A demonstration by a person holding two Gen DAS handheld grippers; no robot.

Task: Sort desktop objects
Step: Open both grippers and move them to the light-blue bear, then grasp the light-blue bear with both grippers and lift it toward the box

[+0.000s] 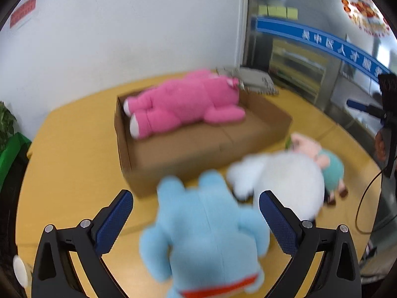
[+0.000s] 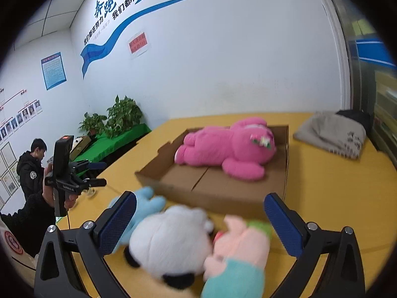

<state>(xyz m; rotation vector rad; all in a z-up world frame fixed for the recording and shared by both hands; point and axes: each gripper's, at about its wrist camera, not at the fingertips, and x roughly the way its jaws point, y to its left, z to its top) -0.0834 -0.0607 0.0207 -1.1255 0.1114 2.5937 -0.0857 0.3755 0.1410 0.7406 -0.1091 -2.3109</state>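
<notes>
Jaws of the left gripper (image 1: 196, 213) stand wide apart at lower centre of the left wrist view, with the light blue plush (image 1: 206, 236) between them; no pad contact is visible, and the toy is blurred. Just right of it lies the white plush (image 1: 285, 181), and behind that, at right of frame, the pink pig plush (image 1: 322, 156) in a teal garment. Centre frame holds the cardboard box (image 1: 198, 154), open-topped, on the yellow table (image 1: 74, 164). The pink bear plush (image 1: 183, 101) lies on its side inside the box, against the far wall.

Right gripper (image 2: 199, 219) is likewise wide, holding nothing. In the right wrist view, white plush (image 2: 168, 238) and pig (image 2: 238, 245) sit between its fingers at lower centre, touching each other. A grey folded cloth (image 2: 332, 134) rests on the table at upper right, apart from the box. Potted plants (image 2: 116, 119) stand at left, beside the wall.
</notes>
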